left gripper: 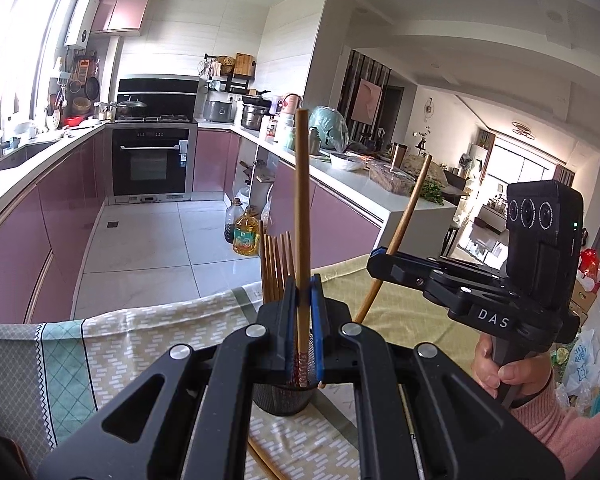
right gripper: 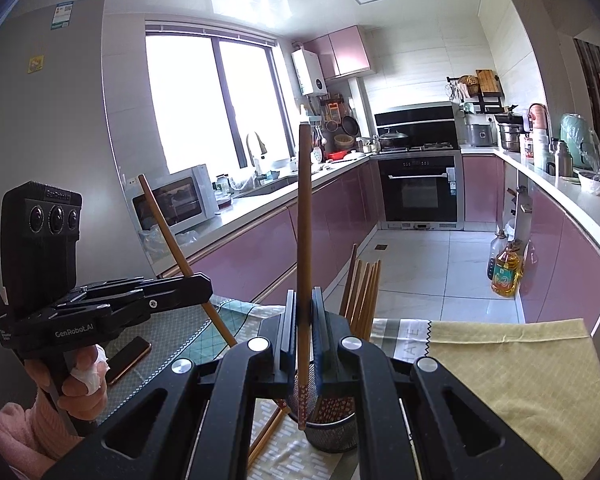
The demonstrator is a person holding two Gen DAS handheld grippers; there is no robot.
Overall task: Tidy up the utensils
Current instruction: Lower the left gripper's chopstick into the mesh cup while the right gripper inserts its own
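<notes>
Above one mesh holder [left gripper: 283, 396], two tools, left tool [left gripper: 304, 300] and right tool [right gripper: 304, 312], each clamped on one chopstick [left gripper: 302, 200].

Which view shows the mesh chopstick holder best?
The right wrist view: the mesh chopstick holder shows its rim, wall and base on the tablecloth, under the right gripper. The left wrist view shows only its lower wall below that camera's own jaws.

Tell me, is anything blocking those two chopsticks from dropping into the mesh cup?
Nothing visible blocks the way. Each claw, left and right, is shut on one chopstick, held nearly upright just above the mesh cup. The chopsticks already inside lean toward the far side, leaving the near part of the opening free.
</notes>
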